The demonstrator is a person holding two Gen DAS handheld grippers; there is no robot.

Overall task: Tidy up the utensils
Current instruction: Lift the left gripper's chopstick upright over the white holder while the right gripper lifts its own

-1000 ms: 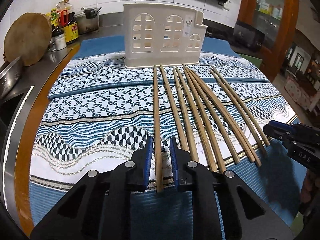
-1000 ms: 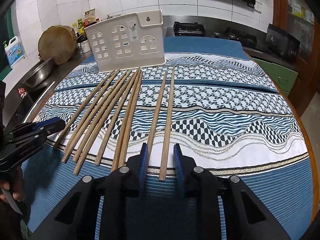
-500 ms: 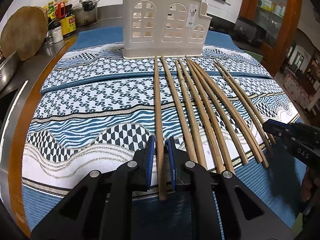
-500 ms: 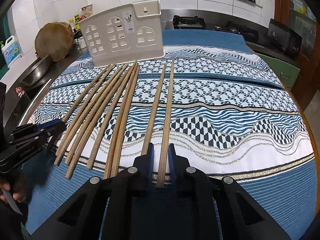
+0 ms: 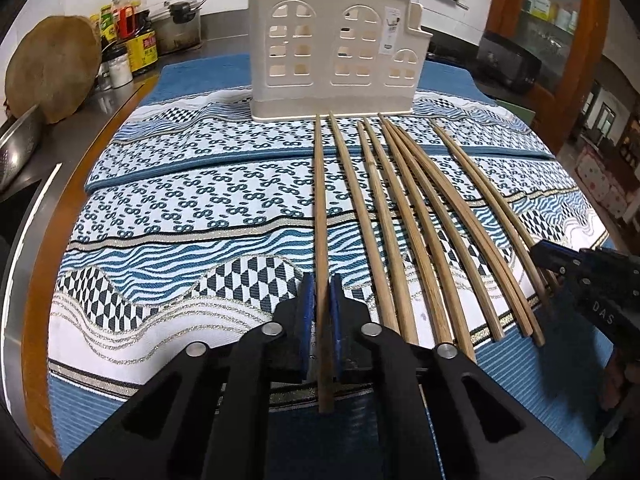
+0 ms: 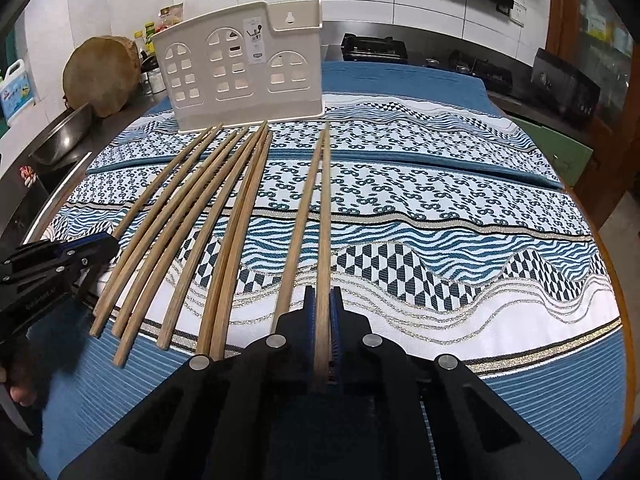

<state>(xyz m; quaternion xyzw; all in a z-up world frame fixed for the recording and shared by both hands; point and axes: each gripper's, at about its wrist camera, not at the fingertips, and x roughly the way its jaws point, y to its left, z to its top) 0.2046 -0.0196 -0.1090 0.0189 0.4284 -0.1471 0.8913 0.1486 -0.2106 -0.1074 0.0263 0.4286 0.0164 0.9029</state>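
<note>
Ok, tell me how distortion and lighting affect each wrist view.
Left wrist view: fisheye bends the chopsticks outward, corners go dark, steel counter glares. Right wrist view: same curved table edge, and the rightmost chopstick blurs near the lens.

Ten chopsticks (image 5: 404, 216) are laid side by side on the patterned mat (image 5: 192, 216), with their far ends just before the holder (image 5: 332, 60). Behind the mat at the left, bottles (image 5: 132, 36) are placed.
</note>
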